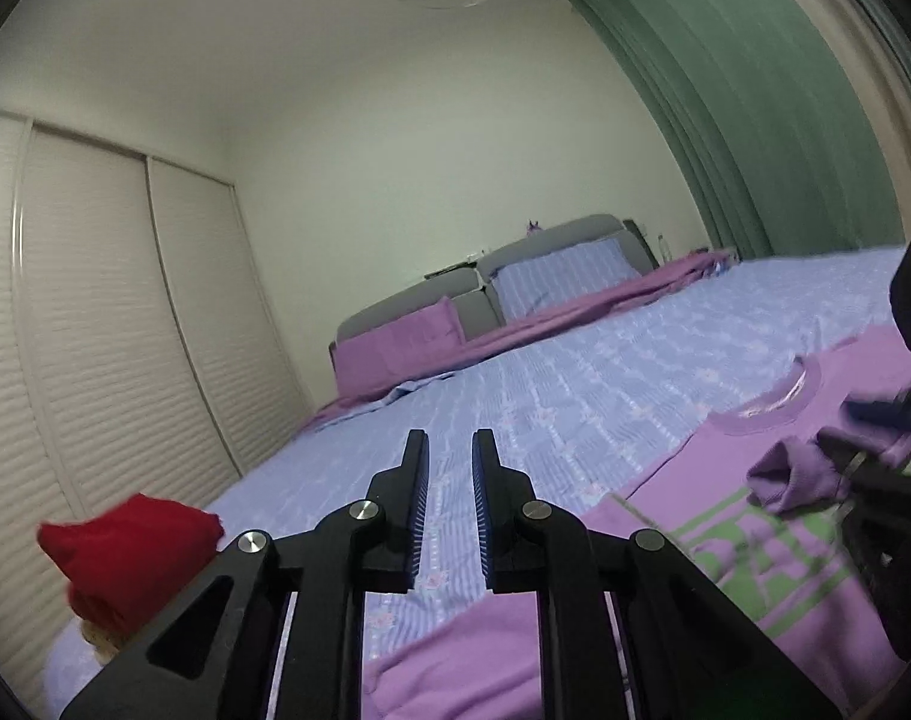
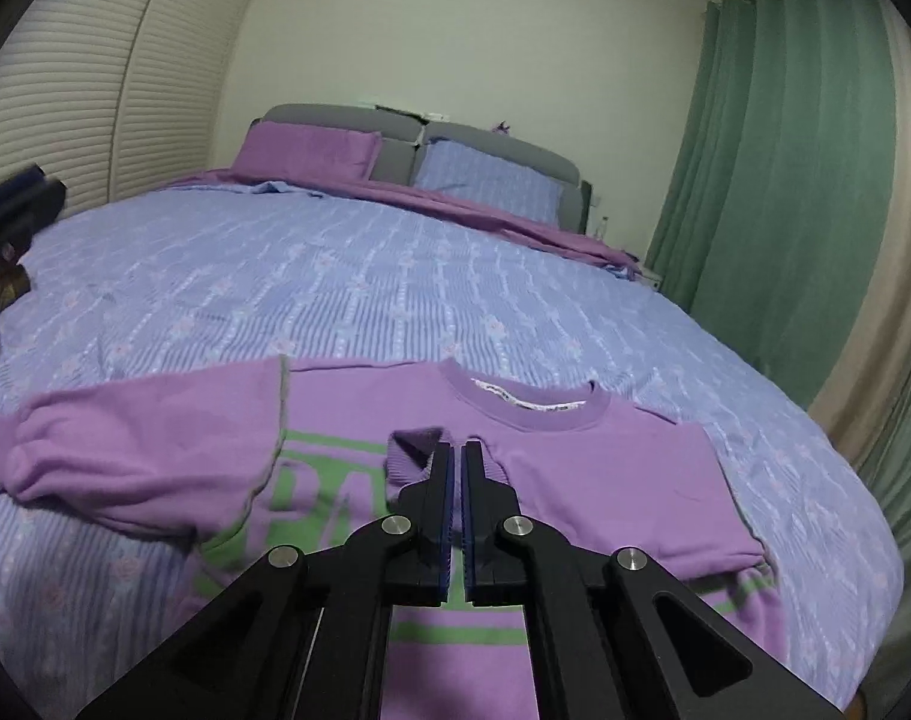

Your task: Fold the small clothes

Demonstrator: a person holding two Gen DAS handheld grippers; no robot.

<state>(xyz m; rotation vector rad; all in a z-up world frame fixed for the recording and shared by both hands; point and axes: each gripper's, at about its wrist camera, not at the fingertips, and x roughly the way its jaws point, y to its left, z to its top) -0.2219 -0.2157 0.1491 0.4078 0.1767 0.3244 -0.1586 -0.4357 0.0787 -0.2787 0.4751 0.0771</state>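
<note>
A purple knit sweatshirt with green lettering (image 2: 575, 480) lies spread on the blue patterned bedspread (image 2: 335, 288). The right gripper (image 2: 457, 450) is clamped on the ribbed purple cuff (image 2: 416, 450) of a sleeve folded over the chest, just below the collar. The left gripper (image 1: 449, 450) is closed on nothing, above the bedspread left of the sweatshirt; a red fabric bundle (image 1: 128, 546) lies to its left.

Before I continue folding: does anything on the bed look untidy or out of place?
Yes. The purple sweatshirt lies uneven: one sleeve is folded over the chest, its cuff bunched at the right claw, the other sleeve still spread out.
</note>
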